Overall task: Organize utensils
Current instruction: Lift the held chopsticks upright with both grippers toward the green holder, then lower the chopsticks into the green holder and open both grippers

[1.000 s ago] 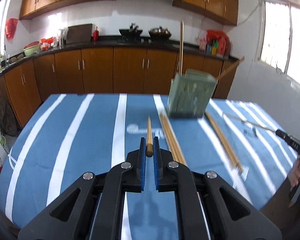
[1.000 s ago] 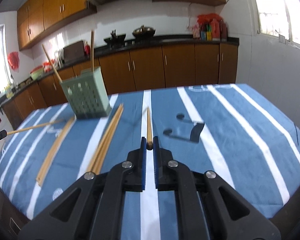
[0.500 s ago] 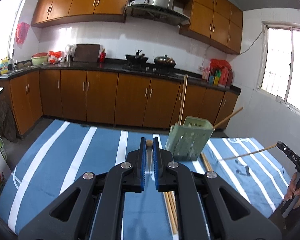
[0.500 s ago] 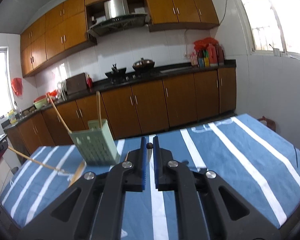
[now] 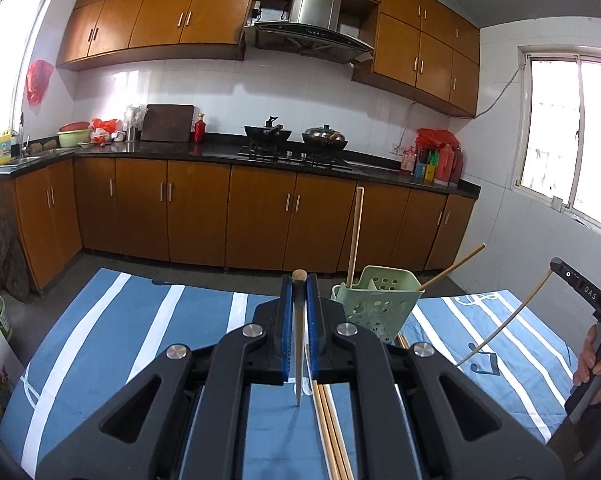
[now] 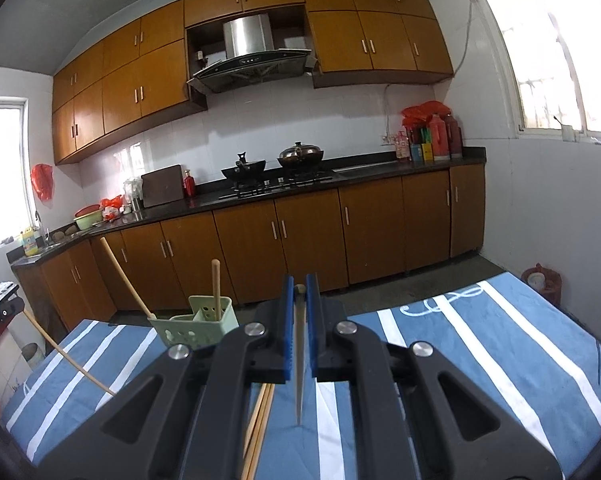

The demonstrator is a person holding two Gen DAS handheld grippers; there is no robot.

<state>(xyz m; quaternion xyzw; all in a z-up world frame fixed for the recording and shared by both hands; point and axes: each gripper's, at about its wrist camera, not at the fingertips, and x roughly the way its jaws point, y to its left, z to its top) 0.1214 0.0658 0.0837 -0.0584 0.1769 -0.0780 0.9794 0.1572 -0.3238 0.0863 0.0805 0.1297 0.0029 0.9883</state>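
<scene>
While your left gripper (image 5: 299,280) is clamped shut on one chopstick (image 5: 298,344), its tip hanging down over the striped tablecloth (image 5: 100,332), your right gripper (image 6: 299,282) pinches a second chopstick (image 6: 299,360) likewise. Just beside them stands the green holder (image 5: 374,308) with two chopsticks in it; loose chopsticks (image 5: 332,432) lie on the cloth.

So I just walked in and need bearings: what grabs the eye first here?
Each gripper is shut on a chopstick: the left gripper and right gripper both hold one hanging tip-down over the striped cloth. Between them stands a green holder with two chopsticks already inside.
</scene>
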